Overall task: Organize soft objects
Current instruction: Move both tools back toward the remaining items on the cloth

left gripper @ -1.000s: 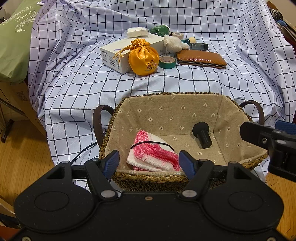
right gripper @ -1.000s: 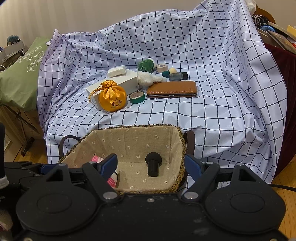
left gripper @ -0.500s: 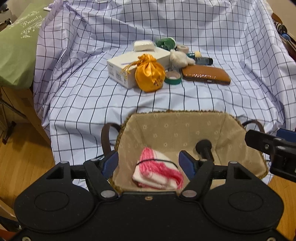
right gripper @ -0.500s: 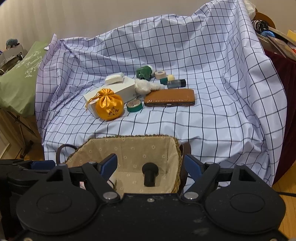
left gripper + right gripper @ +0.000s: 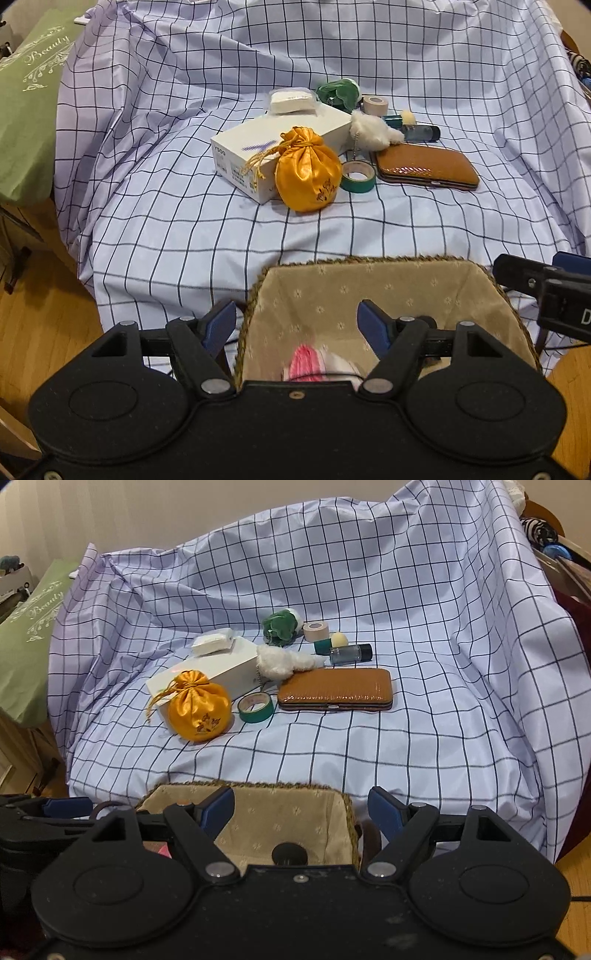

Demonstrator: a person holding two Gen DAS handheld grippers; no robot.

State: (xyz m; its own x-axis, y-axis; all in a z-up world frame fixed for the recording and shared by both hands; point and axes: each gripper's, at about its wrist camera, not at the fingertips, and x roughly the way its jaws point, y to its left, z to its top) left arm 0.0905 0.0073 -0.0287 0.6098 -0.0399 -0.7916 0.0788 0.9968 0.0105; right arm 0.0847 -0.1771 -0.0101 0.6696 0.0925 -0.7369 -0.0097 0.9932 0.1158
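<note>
A woven basket (image 5: 369, 264) (image 5: 349, 823) with a floral lining stands in front of the chequered cloth. A pink and white cloth (image 5: 314, 363) lies in it, with a black cylinder (image 5: 290, 853). On the cloth sit an orange satin pouch (image 5: 308, 171) (image 5: 199, 712), a white fluffy toy (image 5: 371, 129) (image 5: 280, 661) and a green soft toy (image 5: 338, 92) (image 5: 280, 626). My left gripper (image 5: 297, 325) is open and empty above the basket's near edge. My right gripper (image 5: 303, 810) is open and empty over the basket's right side.
A white box (image 5: 280, 147), a green tape roll (image 5: 358, 177), a brown case (image 5: 428, 166), a beige tape roll (image 5: 375, 105) and a small bottle (image 5: 421, 132) lie on the cloth. A green cushion (image 5: 26, 110) is at the left. The floor is wood.
Both grippers have risen and drawn back from the basket, tilting up toward the items on the cloth. The basket now sits lower in both views. Both stay open.
</note>
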